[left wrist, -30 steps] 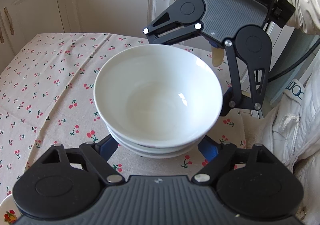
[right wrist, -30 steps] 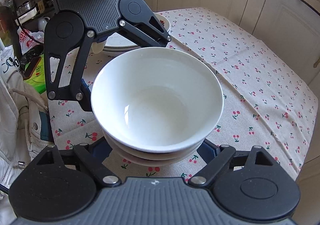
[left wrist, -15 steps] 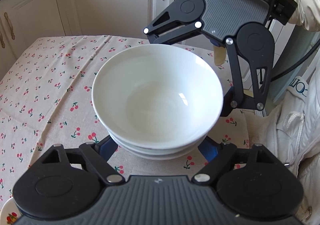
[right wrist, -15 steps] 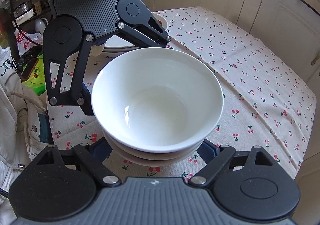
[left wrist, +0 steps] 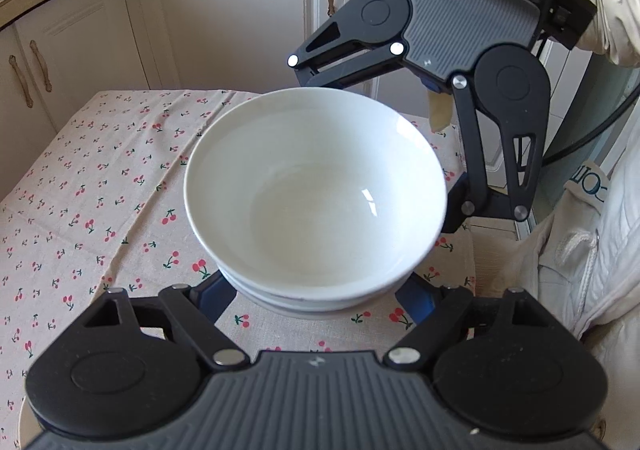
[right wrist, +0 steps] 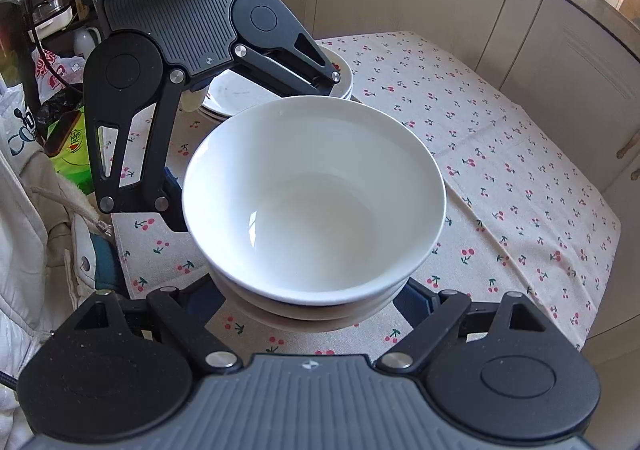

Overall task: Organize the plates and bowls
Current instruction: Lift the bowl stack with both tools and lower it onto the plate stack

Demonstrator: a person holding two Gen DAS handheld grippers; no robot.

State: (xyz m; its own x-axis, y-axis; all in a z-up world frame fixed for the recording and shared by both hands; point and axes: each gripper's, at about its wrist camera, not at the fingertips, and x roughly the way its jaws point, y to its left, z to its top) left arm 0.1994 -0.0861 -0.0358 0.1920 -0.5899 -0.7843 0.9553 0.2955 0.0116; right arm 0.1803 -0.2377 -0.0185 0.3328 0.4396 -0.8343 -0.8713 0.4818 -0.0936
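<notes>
A stack of white bowls (left wrist: pixel 316 202) fills the middle of both wrist views and sits between both grippers, raised above the cherry-print tablecloth (left wrist: pixel 100 190). My left gripper (left wrist: pixel 316 298) has its blue fingers (left wrist: pixel 212 296) pressed against the lower bowls on each side. My right gripper (right wrist: pixel 316 302) holds the same stack (right wrist: pixel 314 202) from the opposite side, its fingers (right wrist: pixel 414 300) also against the lower bowls. Each gripper shows in the other's view, across the stack. A stack of white plates (right wrist: pixel 240 94) lies on the table behind the left gripper.
White kitchen cabinets (left wrist: pixel 240 18) stand beyond the table's far edge. The person's pale jacket (left wrist: pixel 592 250) is close at the right. Bags and clutter (right wrist: pixel 60 130) lie off the table's left edge in the right wrist view.
Both grippers and the bowl stack have risen together; the table has dropped lower in both views and more cabinet and countertop shows.
</notes>
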